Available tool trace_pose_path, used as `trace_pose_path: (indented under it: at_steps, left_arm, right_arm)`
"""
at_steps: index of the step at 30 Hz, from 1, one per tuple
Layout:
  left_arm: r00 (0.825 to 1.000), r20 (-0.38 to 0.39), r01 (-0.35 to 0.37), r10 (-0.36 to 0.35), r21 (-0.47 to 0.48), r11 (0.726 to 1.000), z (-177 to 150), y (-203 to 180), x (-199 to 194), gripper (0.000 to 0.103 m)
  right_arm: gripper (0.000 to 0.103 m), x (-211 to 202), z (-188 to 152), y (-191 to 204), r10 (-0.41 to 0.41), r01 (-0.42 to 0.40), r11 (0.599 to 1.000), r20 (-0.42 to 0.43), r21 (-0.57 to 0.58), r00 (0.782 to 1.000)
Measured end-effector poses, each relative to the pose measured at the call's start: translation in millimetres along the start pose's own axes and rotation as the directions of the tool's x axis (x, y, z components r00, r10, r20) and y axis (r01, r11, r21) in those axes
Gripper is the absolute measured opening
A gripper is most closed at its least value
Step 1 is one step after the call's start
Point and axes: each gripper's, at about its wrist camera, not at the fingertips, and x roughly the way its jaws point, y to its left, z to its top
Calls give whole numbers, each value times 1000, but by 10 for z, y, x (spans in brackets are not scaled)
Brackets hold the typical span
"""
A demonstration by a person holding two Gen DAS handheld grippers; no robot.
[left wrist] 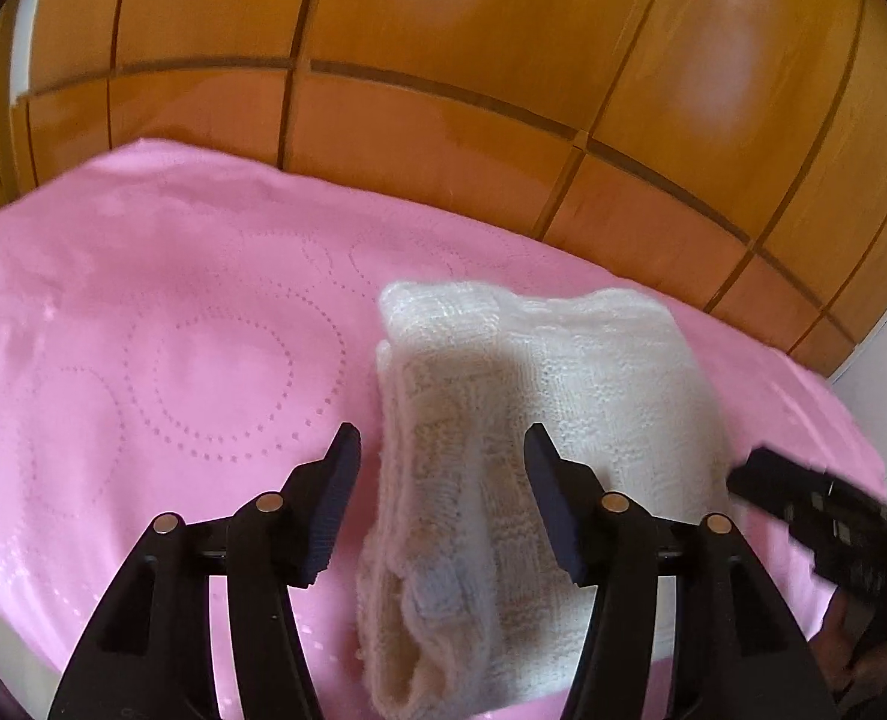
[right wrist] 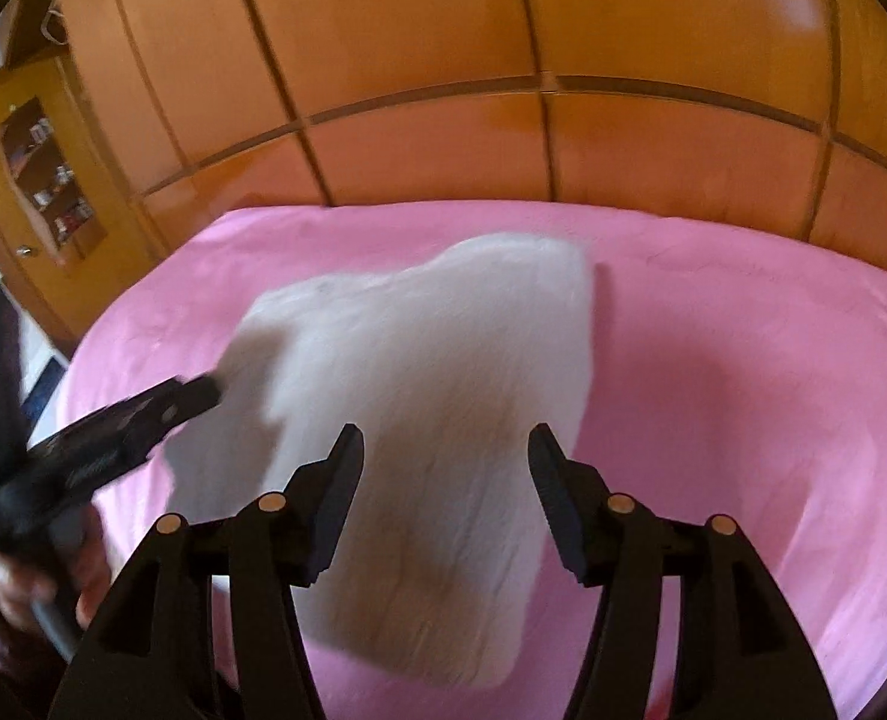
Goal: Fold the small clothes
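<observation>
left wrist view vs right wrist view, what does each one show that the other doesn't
Only the left wrist view shows the knit weave of the white garment and dotted circles on the pink bedcover. Only the right wrist view shows the corner shelf unit, the hand holding the left gripper, and the garment's blurred whole outline. Both show the garment on the bedcover, wooden wall panels, and open jaws with nothing between them; the right gripper too.

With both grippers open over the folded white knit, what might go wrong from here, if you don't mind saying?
1. The knit lies free on the pink cover; neither the left gripper nor the right gripper holds it, so its thick left fold may spring open.
2. The grippers sit close together, so they could bump.
3. A finger could snag the loose weave and pull the fold apart.
</observation>
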Motion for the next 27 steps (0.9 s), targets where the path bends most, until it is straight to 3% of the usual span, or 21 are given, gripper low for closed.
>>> trace_pose_path:
  at_steps: [8, 27]
  left_arm:
    - [999, 18, -33, 32, 41, 999, -2, -96, -22, 56]
    - [993, -40, -111, 114, 67, 991, -24, -36, 264, 56]
  right_arm:
    - [57, 105, 273, 44, -23, 24, 999, 36, -24, 999]
    - [57, 198, 370, 61, -41, 41, 997, 2, -72, 999]
